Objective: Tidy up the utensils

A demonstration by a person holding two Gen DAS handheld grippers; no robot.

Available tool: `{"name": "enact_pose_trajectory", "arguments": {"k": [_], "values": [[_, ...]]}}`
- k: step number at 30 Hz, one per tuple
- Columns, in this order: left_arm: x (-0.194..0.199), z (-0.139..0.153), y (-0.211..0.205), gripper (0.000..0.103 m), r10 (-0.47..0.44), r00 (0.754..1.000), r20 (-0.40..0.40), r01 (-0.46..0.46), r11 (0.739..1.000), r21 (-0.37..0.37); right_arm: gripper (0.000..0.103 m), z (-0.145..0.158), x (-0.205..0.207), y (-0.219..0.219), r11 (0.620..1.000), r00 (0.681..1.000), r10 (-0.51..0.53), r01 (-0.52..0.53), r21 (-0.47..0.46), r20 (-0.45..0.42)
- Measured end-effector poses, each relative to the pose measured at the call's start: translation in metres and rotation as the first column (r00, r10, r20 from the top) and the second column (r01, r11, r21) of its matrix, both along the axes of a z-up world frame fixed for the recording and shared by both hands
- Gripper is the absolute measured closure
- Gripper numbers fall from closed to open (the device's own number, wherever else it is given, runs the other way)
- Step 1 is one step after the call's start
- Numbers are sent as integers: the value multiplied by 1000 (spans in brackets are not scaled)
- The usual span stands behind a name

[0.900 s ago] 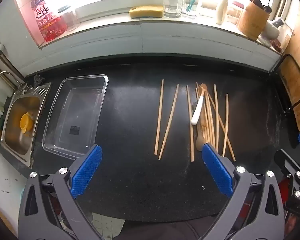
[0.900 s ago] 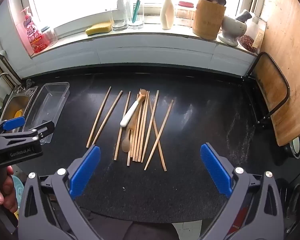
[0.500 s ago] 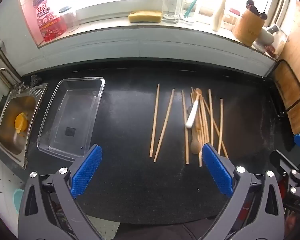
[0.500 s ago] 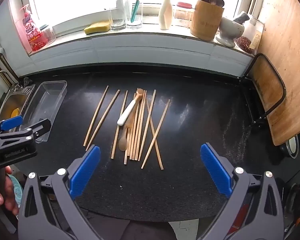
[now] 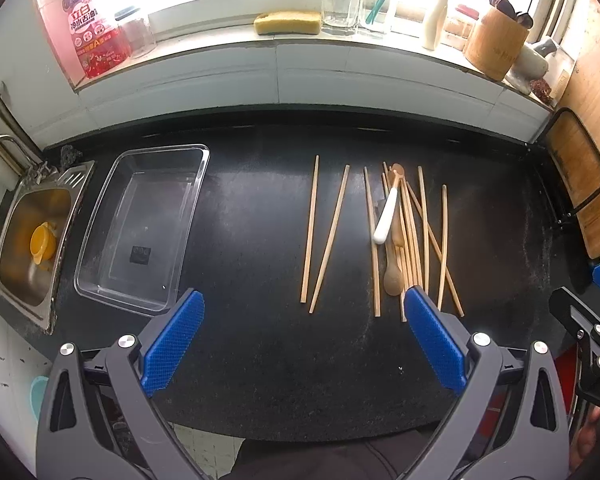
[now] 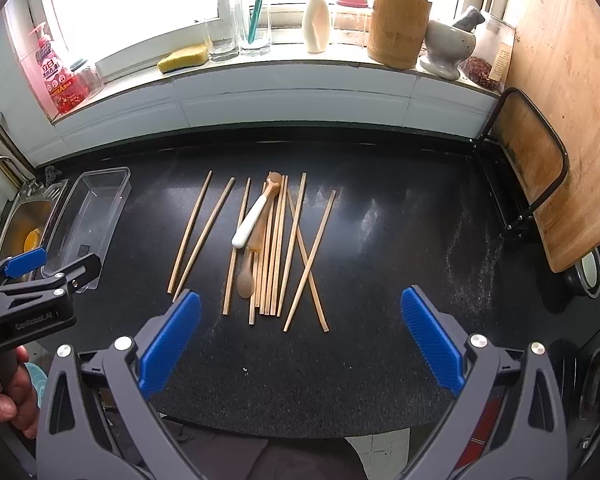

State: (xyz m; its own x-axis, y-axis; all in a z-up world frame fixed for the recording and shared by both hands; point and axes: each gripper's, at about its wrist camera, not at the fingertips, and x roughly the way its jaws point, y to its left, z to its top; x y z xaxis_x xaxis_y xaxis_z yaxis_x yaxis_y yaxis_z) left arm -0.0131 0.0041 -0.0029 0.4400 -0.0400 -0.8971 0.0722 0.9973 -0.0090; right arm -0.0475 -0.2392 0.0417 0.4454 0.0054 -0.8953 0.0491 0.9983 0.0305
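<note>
Pose, left: I have the left gripper (image 5: pixel 300 312) tipped steeply down over the near edge of the black countertop (image 5: pixel 260 360), raised clear of it; in the right wrist view a hand (image 6: pixel 8 396) wraps its handle at the left edge.
Pose, right: my right gripper (image 6: pixel 300 308) is pitched down the same way, just to the right of the left one.
Left tool: jaws spread wide, blue pads (image 5: pixel 172 340) well apart, nothing between them, touching nothing.
Right tool: likewise wide open and empty, its pads (image 6: pixel 430 336) above bare counter.
Chopsticks: wooden chopsticks (image 6: pixel 276 248) lie loose mid-counter, two (image 5: pixel 320 232) set apart on the left, the rest bunched and crossing.
Spoons: a wooden spoon (image 6: pixel 246 280) lies in the bunch, bowl toward me; a white-handled spoon (image 6: pixel 252 224) rests slanted on top.
Container: a clear plastic tray (image 5: pixel 100 224) sits at the left, just beside the steel sink (image 5: pixel 4 240), well apart from the utensils.
Sill: a bamboo utensil holder (image 6: pixel 396 28) stands on the windowsill.
</note>
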Motion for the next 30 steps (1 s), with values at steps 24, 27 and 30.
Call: {"name": "enact_pose_trajectory", "arguments": {"k": [24, 27, 30], "values": [[-2, 0, 0, 5, 1, 1000, 3, -1, 1000, -5, 6, 0, 1, 0, 1000, 1000, 5, -5, 1, 2], [-3, -1, 0, 5, 4, 1000, 1, -4, 1000, -8, 6, 0, 1, 1, 1000, 1000, 7, -7, 1, 1], [-2, -1, 0, 5, 3, 1000, 0, -3, 1000, -8, 6, 0, 1, 1, 1000, 1000, 7, -7, 2, 0]]}}
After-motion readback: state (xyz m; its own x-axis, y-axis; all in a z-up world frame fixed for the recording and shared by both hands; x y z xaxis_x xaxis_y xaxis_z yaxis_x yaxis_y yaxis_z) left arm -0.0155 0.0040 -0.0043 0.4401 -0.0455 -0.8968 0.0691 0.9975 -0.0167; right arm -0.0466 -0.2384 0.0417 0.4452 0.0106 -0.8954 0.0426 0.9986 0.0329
